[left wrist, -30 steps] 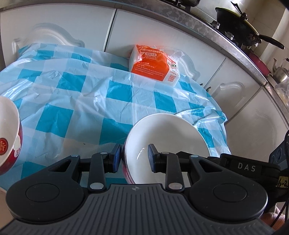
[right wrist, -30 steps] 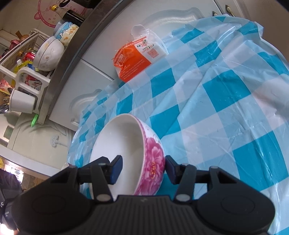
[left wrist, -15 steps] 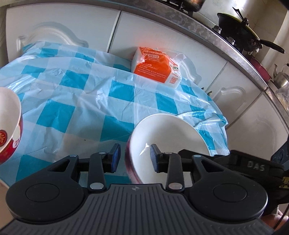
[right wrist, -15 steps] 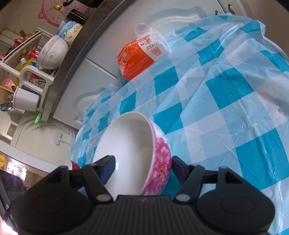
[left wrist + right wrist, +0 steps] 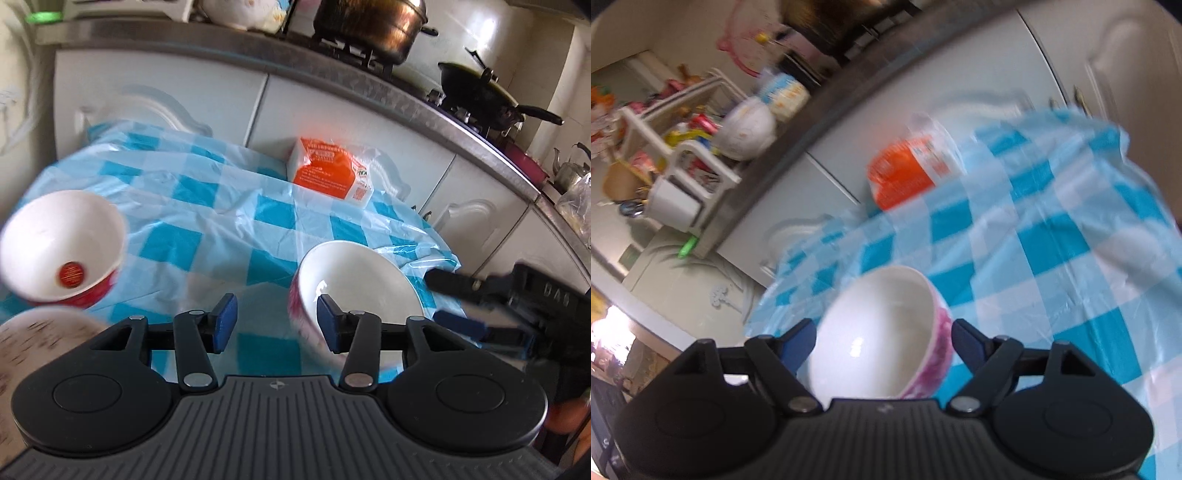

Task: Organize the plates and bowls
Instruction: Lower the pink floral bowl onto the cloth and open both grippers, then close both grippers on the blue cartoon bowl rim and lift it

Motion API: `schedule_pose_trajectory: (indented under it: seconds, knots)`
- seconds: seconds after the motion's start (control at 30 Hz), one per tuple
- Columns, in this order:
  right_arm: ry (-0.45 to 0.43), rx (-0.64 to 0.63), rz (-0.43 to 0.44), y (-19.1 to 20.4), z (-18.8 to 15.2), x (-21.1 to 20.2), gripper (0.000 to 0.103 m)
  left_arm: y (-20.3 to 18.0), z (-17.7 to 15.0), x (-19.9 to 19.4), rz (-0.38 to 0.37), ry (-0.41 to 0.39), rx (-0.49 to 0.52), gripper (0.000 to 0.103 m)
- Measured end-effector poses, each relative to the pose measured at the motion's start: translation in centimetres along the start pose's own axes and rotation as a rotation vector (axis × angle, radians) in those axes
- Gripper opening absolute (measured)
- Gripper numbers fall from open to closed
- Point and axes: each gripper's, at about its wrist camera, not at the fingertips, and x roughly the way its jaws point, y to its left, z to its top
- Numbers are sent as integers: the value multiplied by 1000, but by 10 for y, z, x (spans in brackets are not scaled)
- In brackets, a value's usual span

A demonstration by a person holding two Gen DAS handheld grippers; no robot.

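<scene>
A white bowl with a pink flower pattern (image 5: 354,288) sits on the blue-checked tablecloth (image 5: 207,206). My left gripper (image 5: 275,321) is open, its right finger inside the bowl's near rim, not gripping it. In the right wrist view the same bowl (image 5: 882,339) lies between the wide-open fingers of my right gripper (image 5: 884,338), with gaps on both sides. The right gripper also shows in the left wrist view (image 5: 480,306), beside the bowl. A red-and-white bowl (image 5: 62,251) stands at the left, with a speckled plate (image 5: 40,339) in front of it.
An orange tissue pack (image 5: 330,173) lies at the back of the table against white cabinets (image 5: 166,85). Above is a counter with a pot (image 5: 369,26) and a wok (image 5: 480,96). A dish rack with bowls (image 5: 701,155) stands on the counter at the left.
Both grippers opened wider and pulled back and up from the pink bowl. The left view rose, so the red bowl and the speckled plate came into sight.
</scene>
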Motion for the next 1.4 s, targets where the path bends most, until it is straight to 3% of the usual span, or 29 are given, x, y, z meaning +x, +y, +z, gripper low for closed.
schedule_pose_trajectory:
  seconds: [0.27,0.5,0.57,0.77,0.93,1.13,1.17,1.4]
  knots:
    - [-66,-128,95,55,-35,-31,98,41,-39,-76,38,-61,-86,69]
    - [7,-175,196,94,-92,-13,101,96,-60,-114,174,-162,-195,73]
    - [39,-170,213,102,-107,1,99,108,-59,-111,185,-172,-226,68]
    - [79,-153,182,108,-139,38,77,128,-62,-86,186,-165,-306,46]
    - [81,-163,140,109,-149,49,67,128,-59,-70,166,-153,-324,38]
    - [84,-180,162,110,-152,55,57,129,-63,-60,146,-143,-314,28]
    - [88,-181,168,111,-152,56,56,128,-67,-61,145,-140,-313,24]
    - [86,-167,221,109,-155,56,57,127,-73,-63,152,-136,-311,19]
